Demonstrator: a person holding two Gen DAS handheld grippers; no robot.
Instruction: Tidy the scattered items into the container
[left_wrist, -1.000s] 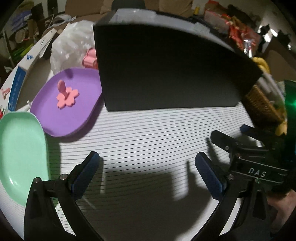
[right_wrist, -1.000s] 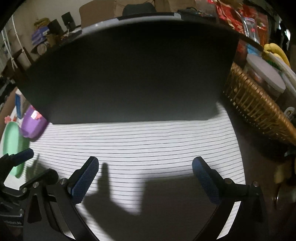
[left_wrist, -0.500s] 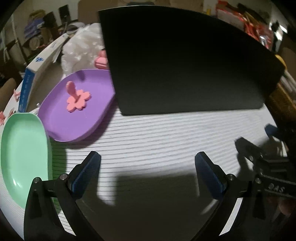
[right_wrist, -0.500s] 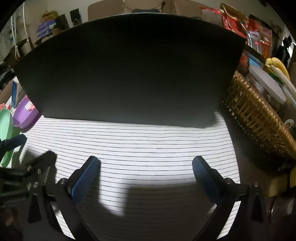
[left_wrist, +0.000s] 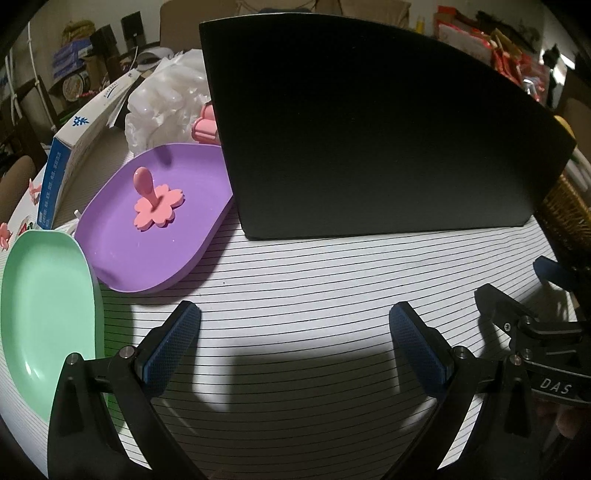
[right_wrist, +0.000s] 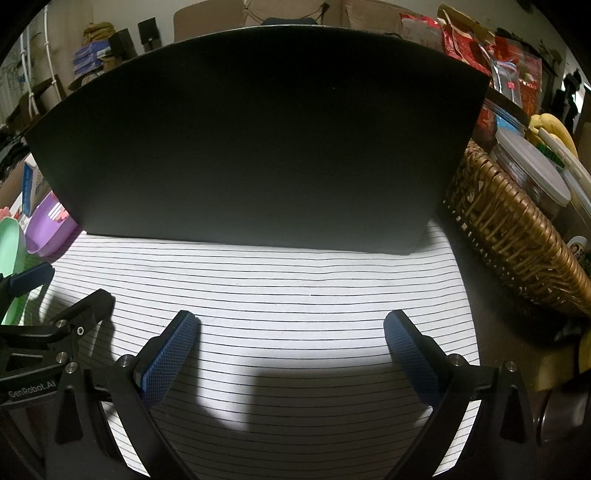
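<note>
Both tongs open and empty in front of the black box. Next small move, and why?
Probably swing the left tongs up and left toward the pink flower piece on the purple plate. It is the nearest loose item in view. The right tongs face only the black container wall and bare striped cloth. Both sets stand open with nothing between them.

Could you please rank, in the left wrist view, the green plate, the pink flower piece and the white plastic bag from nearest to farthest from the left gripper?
From the left gripper:
1. Green plate, beside the gripper's left finger.
2. Pink flower piece, on the purple plate, farther back.
3. White plastic bag, behind that plate.
</note>
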